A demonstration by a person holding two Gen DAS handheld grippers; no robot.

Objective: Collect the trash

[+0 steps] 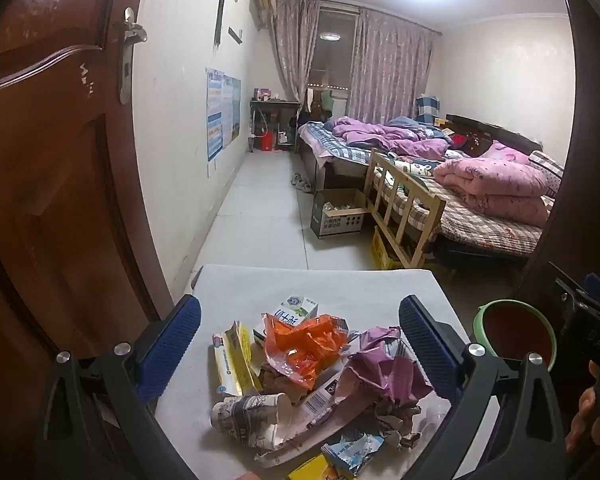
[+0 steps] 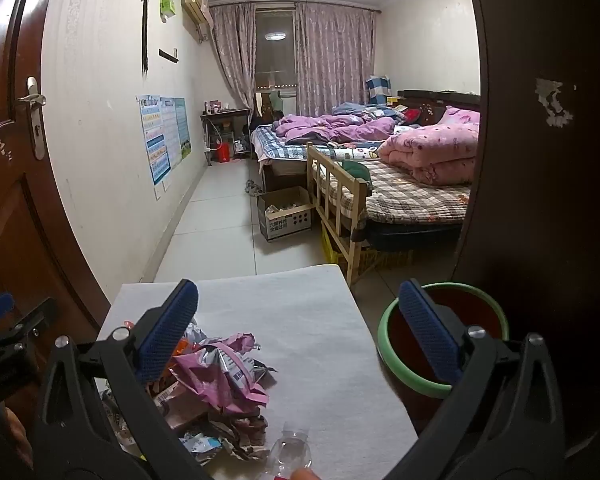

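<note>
A heap of trash lies on a small white table [image 1: 236,284]: an orange wrapper [image 1: 300,344], a crumpled purple bag [image 1: 384,368], a yellow packet [image 1: 236,356], a milk carton [image 1: 296,308], a crushed paper cup [image 1: 248,408]. My left gripper [image 1: 300,344] is open and empty, its jaws wide on either side of the heap. My right gripper [image 2: 298,332] is open and empty over the table's [image 2: 300,312] right side. The purple bag [image 2: 224,376] lies by its left finger. A green bin with a dark inside [image 2: 408,376] stands right of the table, behind its right finger [image 2: 428,332].
A brown door [image 1: 52,160] stands open on the left. A dark door frame [image 2: 540,160] rises on the right. Beyond lie a tiled floor, a cardboard box [image 1: 336,212] and beds with pink quilts [image 1: 496,184]. A clear plastic bottle [image 2: 290,454] lies at the table's near edge.
</note>
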